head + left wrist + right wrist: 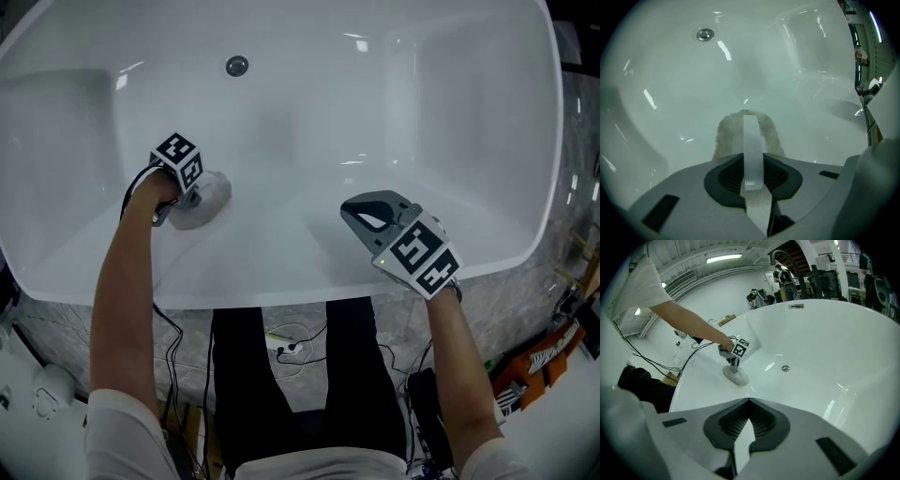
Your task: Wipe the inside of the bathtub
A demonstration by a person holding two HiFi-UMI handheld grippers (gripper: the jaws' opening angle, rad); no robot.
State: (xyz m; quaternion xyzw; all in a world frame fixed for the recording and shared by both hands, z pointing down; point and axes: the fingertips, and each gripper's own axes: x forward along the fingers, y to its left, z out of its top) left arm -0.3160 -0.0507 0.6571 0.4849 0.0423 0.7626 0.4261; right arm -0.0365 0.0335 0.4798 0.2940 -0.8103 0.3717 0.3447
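**Wiping under way on the near wall of the tub**

The left gripper (190, 200) presses a fuzzy wiping pad (208, 195) against the near inner wall of the bathtub (469, 141), left of its middle. Its fingers (787, 180) are closed on the pad's white strap (751, 140), and the pad lies flat just beyond their tips. The drain (236, 66) sits farther off.

The right gripper (359, 212) hovers over the near wall to the right. Its fingers (773, 423) are together with nothing between them.

The stroke seems mid-course. The next move likely calls for sliding the pad along the wall under steady pressure, keeping the strap pinched.
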